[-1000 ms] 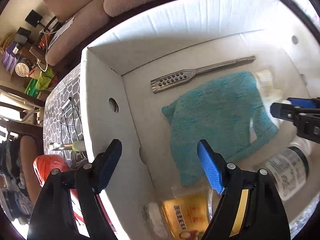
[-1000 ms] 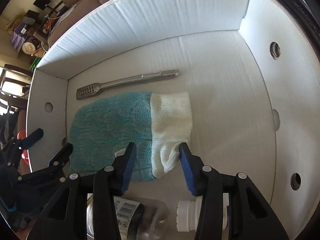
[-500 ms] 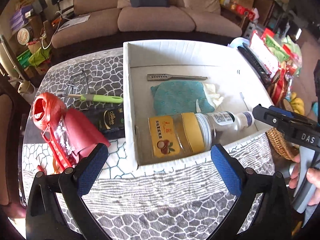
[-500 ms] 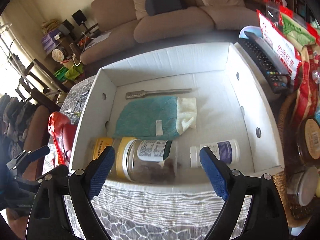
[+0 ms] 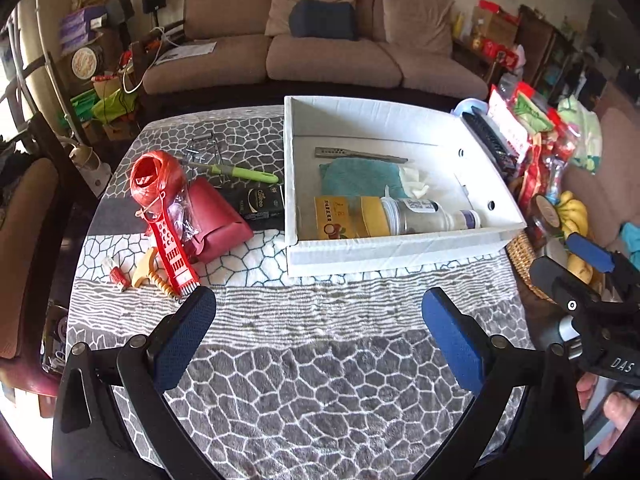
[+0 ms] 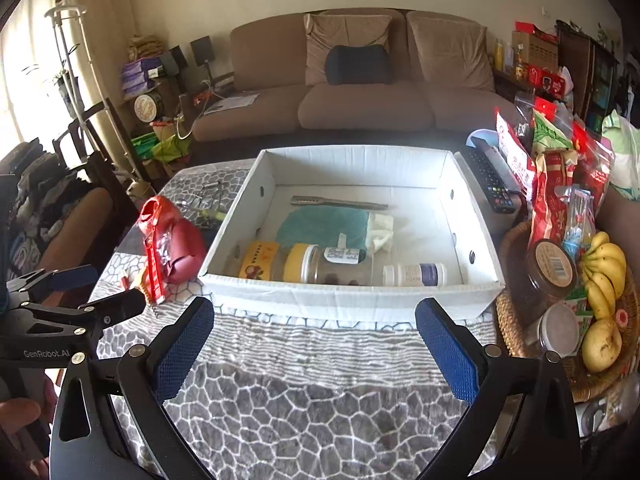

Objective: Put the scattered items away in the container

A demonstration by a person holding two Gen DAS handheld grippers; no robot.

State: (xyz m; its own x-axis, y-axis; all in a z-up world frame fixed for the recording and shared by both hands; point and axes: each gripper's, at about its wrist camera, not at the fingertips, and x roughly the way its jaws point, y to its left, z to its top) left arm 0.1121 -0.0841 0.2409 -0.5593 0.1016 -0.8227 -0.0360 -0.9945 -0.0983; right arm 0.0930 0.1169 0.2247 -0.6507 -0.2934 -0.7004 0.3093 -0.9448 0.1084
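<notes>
The white cardboard box (image 5: pixel 400 246) (image 6: pixel 348 292) stands on the patterned tablecloth. It holds a teal cloth (image 5: pixel 360 178) with a white cuff, a metal tool (image 5: pixel 360 155), a yellow-labelled jar (image 5: pixel 344 218), a clear jar (image 6: pixel 332 266) and a white bottle (image 6: pixel 414 274). Left of the box lie a red twine ball (image 5: pixel 154 178), a red plastic tool (image 5: pixel 172 256), a maroon pouch (image 5: pixel 216 216), a black packet (image 5: pixel 260 202) and a green-handled utensil (image 5: pixel 244 172). My left gripper (image 5: pixel 318 308) is open and empty over the cloth in front of the box. My right gripper (image 6: pixel 314 316) is empty, its jaws opening wide.
A wicker basket (image 6: pixel 516 336) with bananas (image 6: pixel 604 276) and jars sits right of the box. A remote (image 6: pixel 490 184) and snack bags (image 6: pixel 552 160) lie beyond it. Small bits (image 5: pixel 118 276) rest near the table's left edge. A sofa (image 6: pixel 360 92) stands behind.
Both grippers have pulled back and up out of the box. The right one let go of the cloth's white cuff, and both sets of jaws spread wider.
</notes>
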